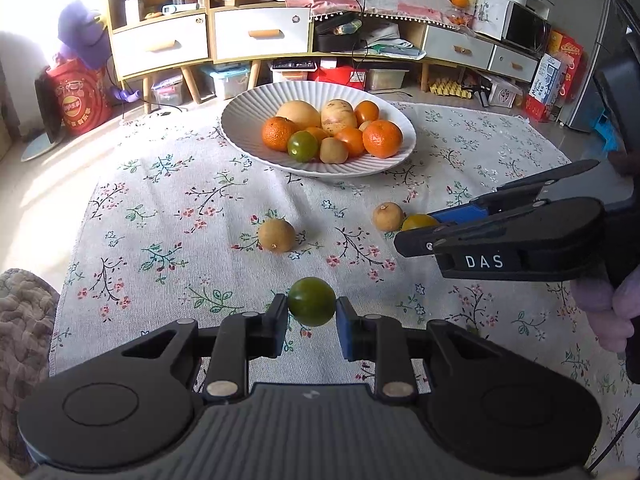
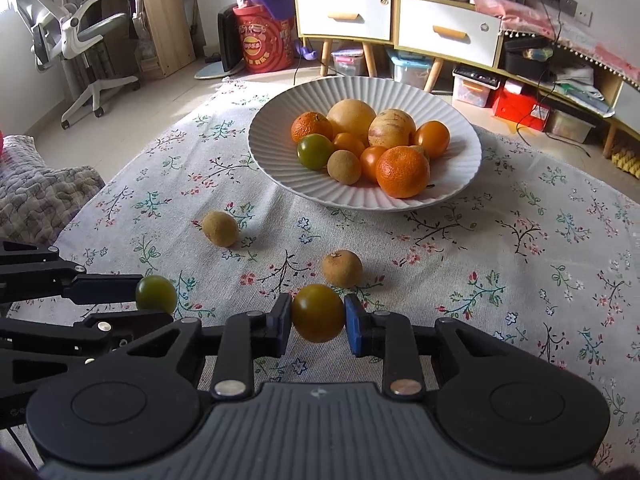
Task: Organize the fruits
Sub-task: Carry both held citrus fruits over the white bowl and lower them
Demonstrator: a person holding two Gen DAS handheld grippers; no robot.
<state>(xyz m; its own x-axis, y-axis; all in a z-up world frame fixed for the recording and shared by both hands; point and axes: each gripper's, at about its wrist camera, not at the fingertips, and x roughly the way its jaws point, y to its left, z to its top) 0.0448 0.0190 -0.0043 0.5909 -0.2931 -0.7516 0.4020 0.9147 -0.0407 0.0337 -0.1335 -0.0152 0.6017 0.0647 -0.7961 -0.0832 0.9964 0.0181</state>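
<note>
Grippers are both pinching fruit just over the floral tablecloth (image 2: 520, 264): left gripper (image 1: 312, 308) is clamping a small round green tomato (image 1: 311, 301), right gripper (image 2: 318, 316) a yellow-orange tomato (image 2: 317, 313). Pads are sitting across the widest part, good. Skins are probably smooth and soft, so light squeeze. White ribbed plate (image 2: 460, 184) is waiting beyond.

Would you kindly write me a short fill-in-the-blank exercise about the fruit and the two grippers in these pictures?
1. The left gripper is shut on a small ___ tomato.
2. The right gripper is shut on a tomato coloured ___.
3. Besides the held tomatoes, ___ brown longans lie loose on the floral tablecloth.
4. The remaining fruit sits in a ribbed white ___.

Missing words: green; orange-yellow; two; bowl
</note>
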